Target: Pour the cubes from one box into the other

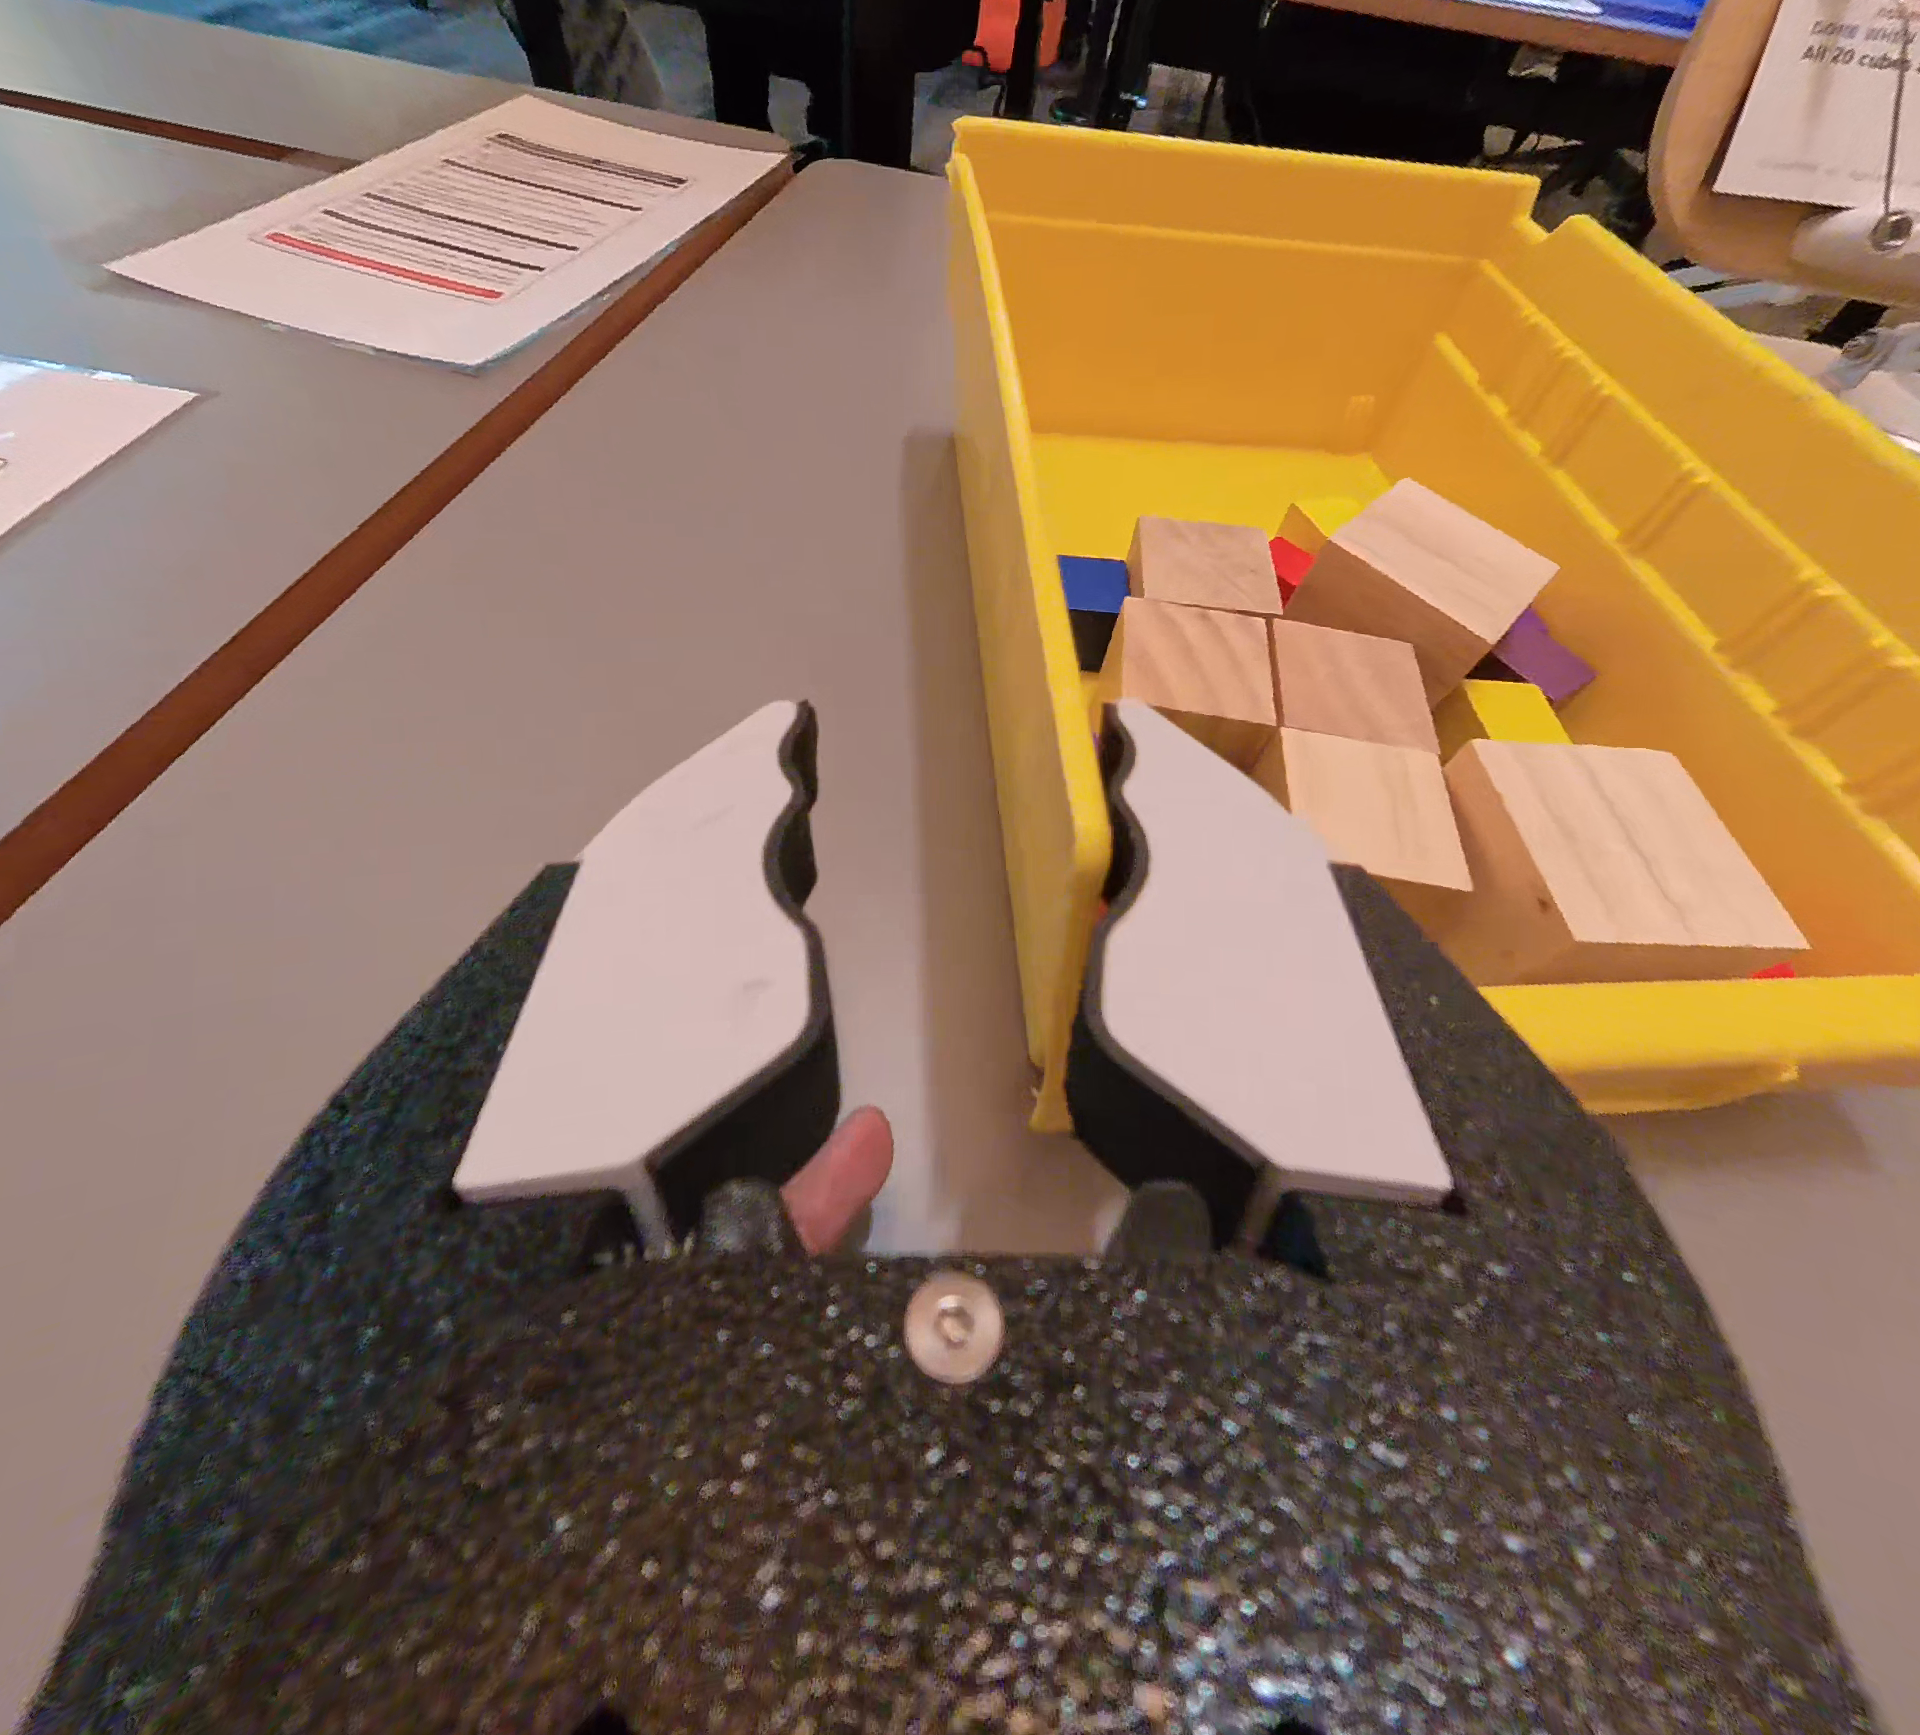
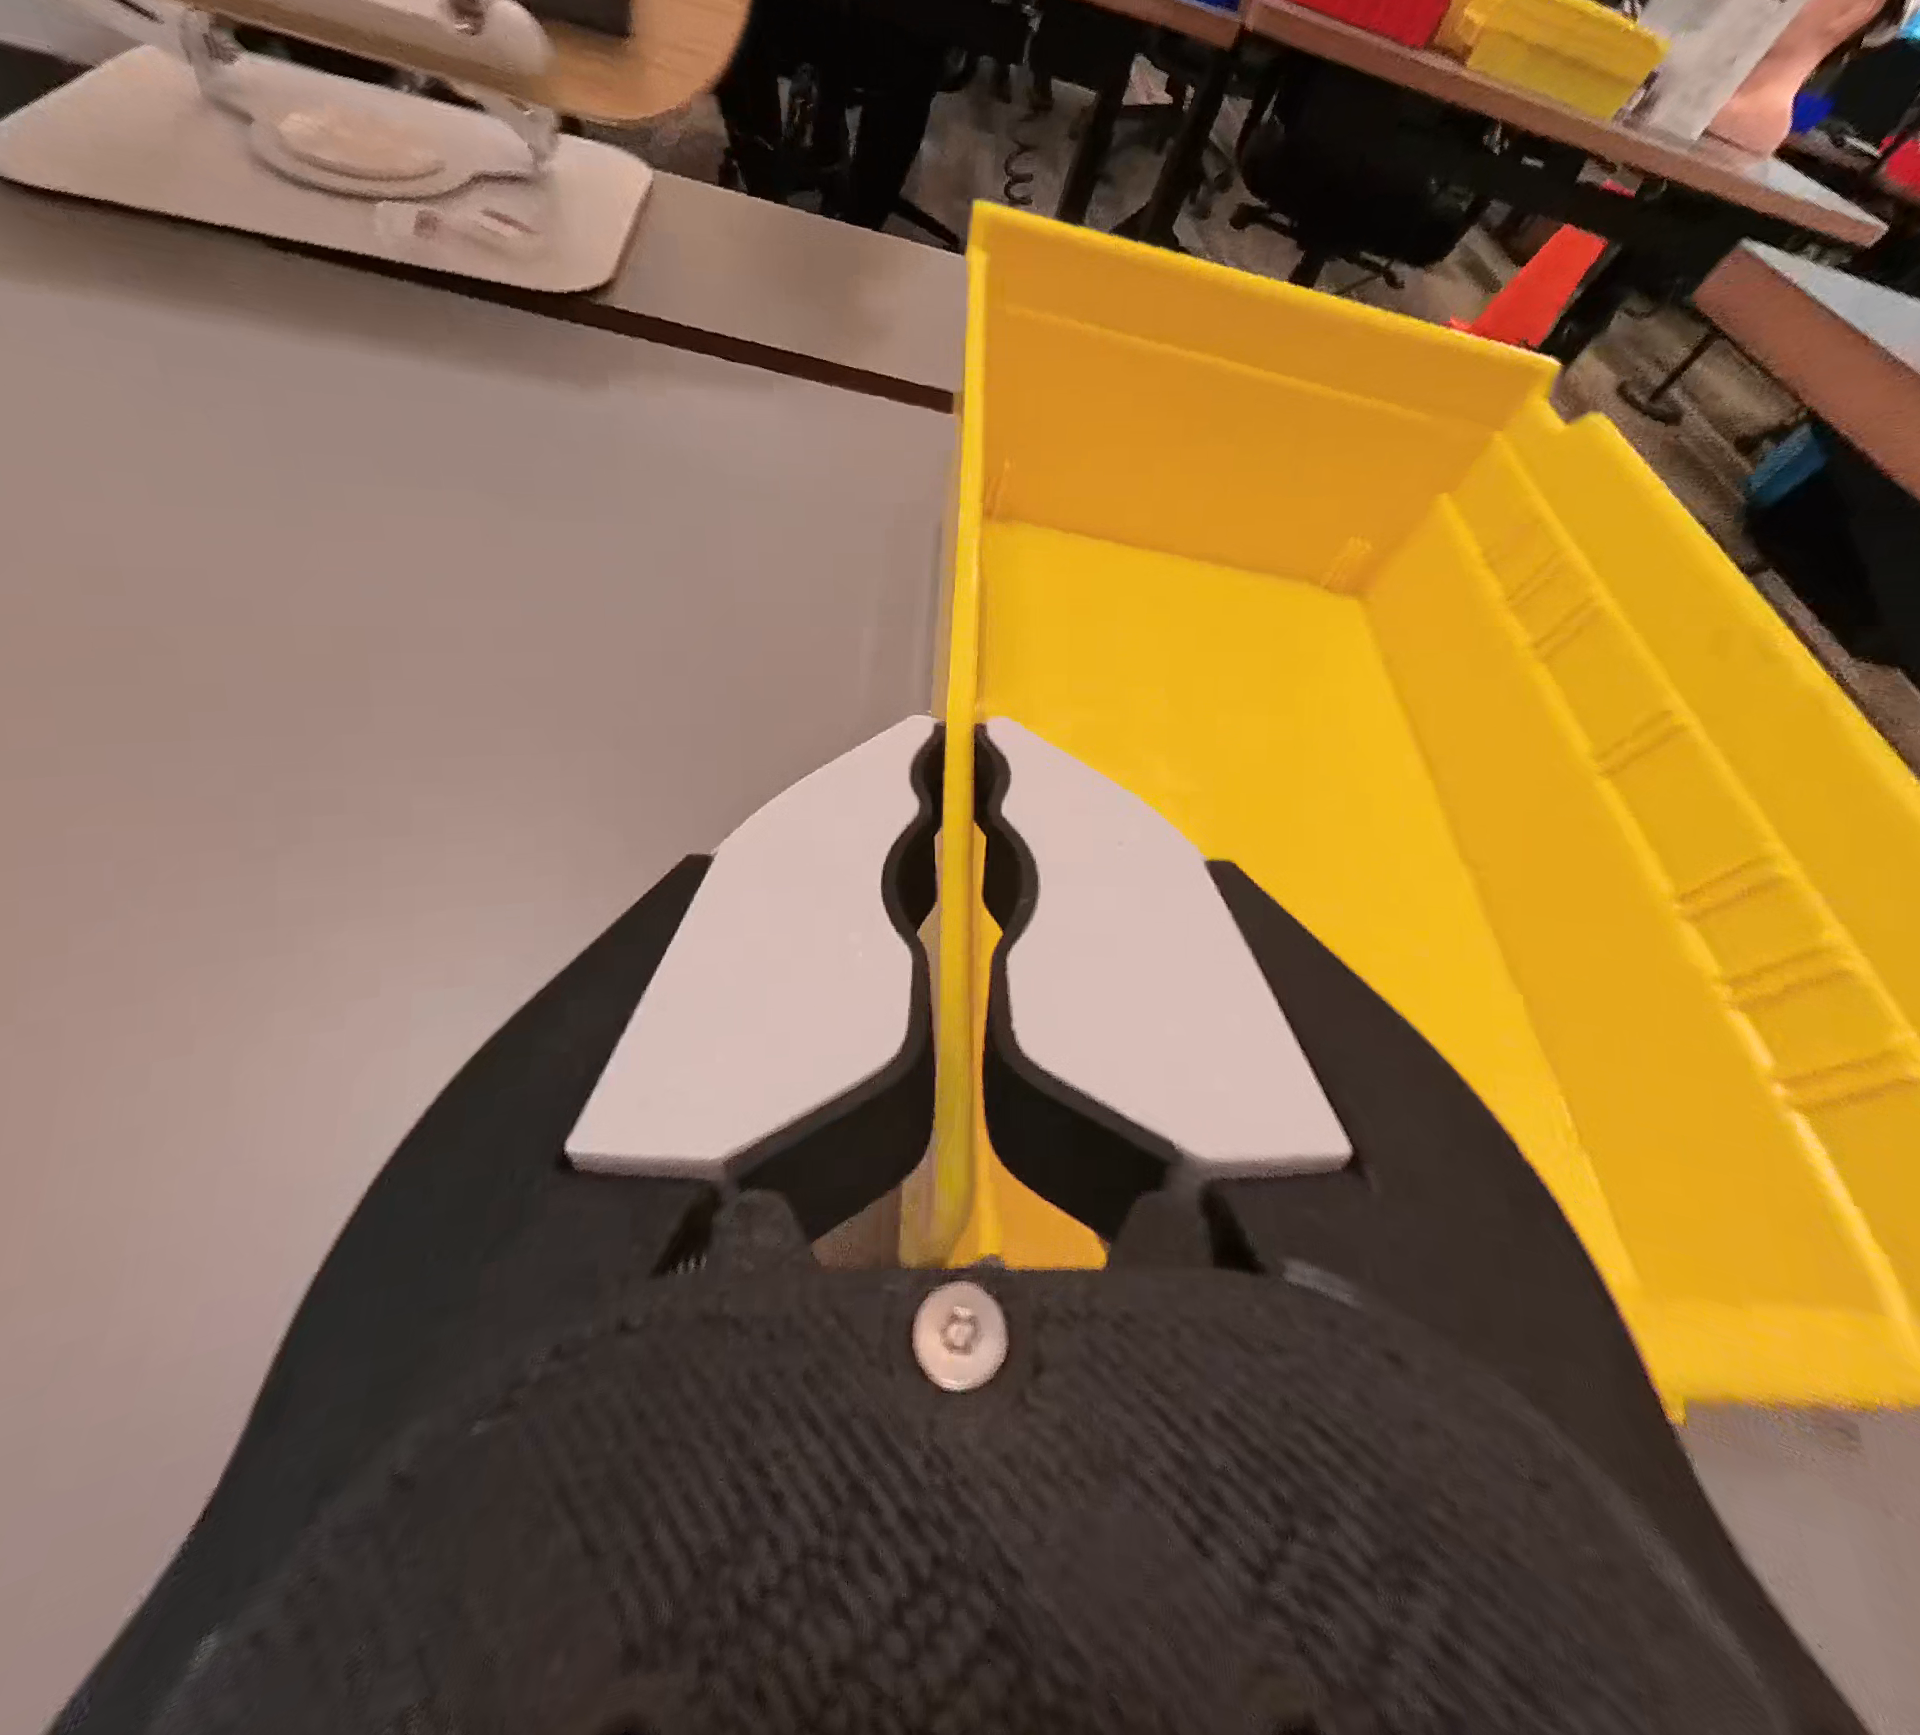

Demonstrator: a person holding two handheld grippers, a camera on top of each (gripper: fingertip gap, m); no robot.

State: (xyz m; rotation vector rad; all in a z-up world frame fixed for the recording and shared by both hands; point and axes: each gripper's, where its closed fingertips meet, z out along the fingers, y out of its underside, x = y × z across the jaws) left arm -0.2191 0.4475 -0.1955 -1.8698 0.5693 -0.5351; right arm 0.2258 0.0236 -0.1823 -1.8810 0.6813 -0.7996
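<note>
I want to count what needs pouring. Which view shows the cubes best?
The left wrist view: the wooden and coloured cubes lie piled in the yellow box, seen from above, with the left gripper open astride its near wall. The right wrist view shows no cubes, only an empty yellow box that the right gripper clamps.

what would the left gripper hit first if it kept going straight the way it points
Likely the left side wall of the yellow box of cubes: the open left gripper straddles it, so the wall slides between the fingers. Only the far end wall lies beyond, though depth is unclear.
</note>
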